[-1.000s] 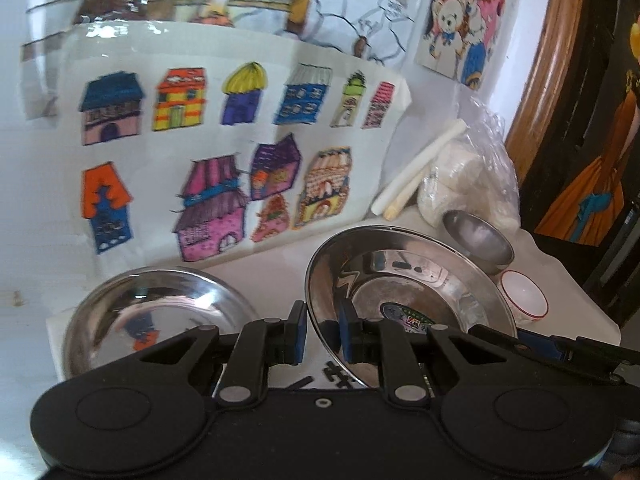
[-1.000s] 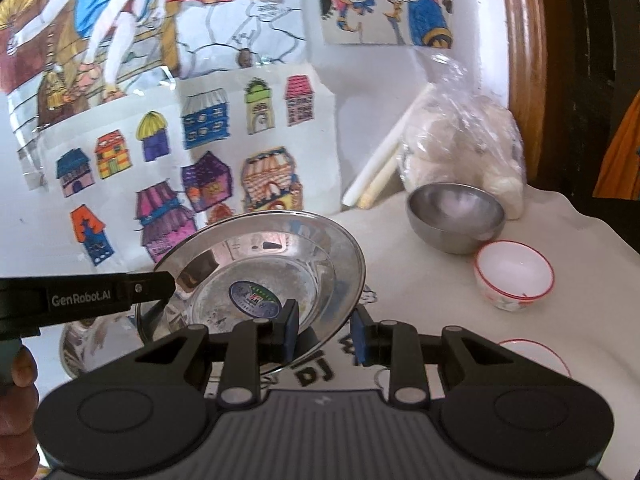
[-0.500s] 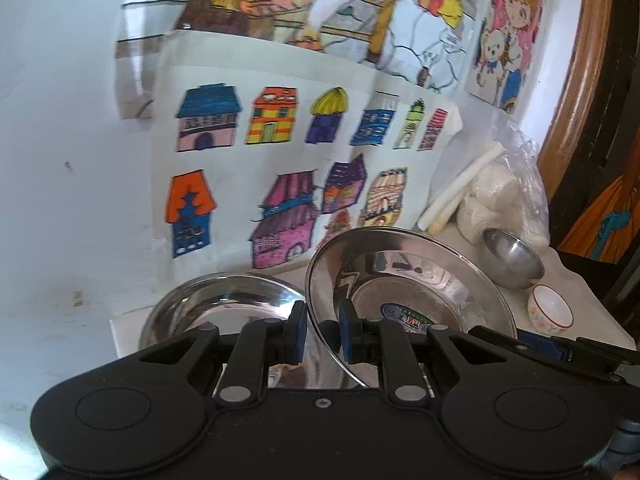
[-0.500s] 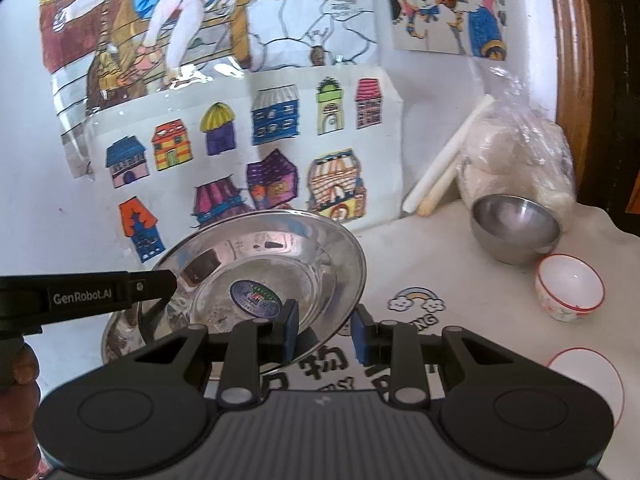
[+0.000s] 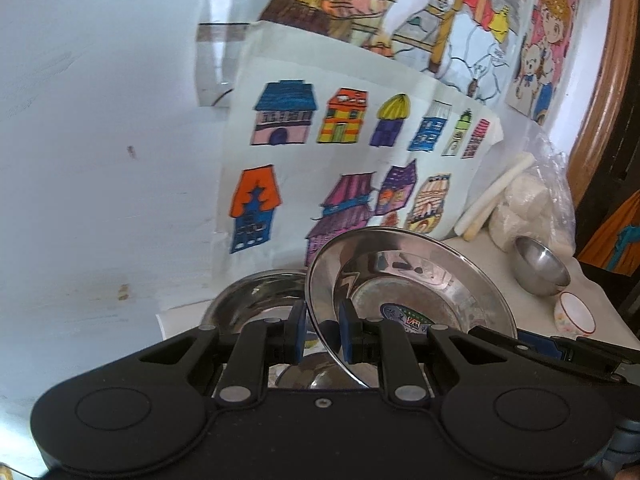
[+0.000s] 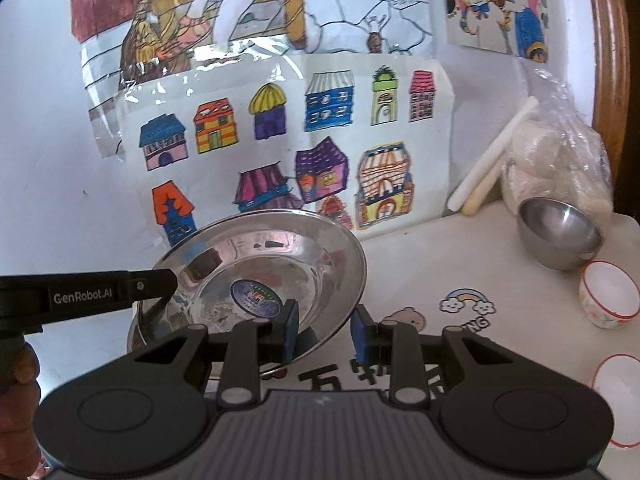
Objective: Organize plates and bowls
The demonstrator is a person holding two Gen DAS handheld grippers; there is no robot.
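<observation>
While it is held tilted above the table (image 6: 420, 248), the steel plate (image 5: 408, 276) is seen as a shallow, shiny round dish with a broad flat rim, a scuffed base and an oval blue-and-green sticker (image 6: 254, 298) at its centre. Its rim is pinched between the blue pads of the left gripper (image 5: 322, 334), whose jaws are drawn close together with only the thin metal edge between them. A second steel plate (image 5: 256, 300) is seen lying flat just behind and below the raised one, at the foot of the wall. The right gripper (image 6: 324, 334) is held spread: its left pad lies in front of the plate's lower rim and its right pad stands clear of it, so nothing is clamped; whether the left pad touches the rim cannot be told. Further right on the table, a steel bowl (image 6: 560, 236) is seen tilted against a plastic bag (image 6: 560, 156), with a small white bowl (image 6: 610, 294) edged in red just beside it and a white dish (image 6: 618, 400) nearer the camera. Coloured house drawings (image 6: 288, 152) are taped to the wall behind.
</observation>
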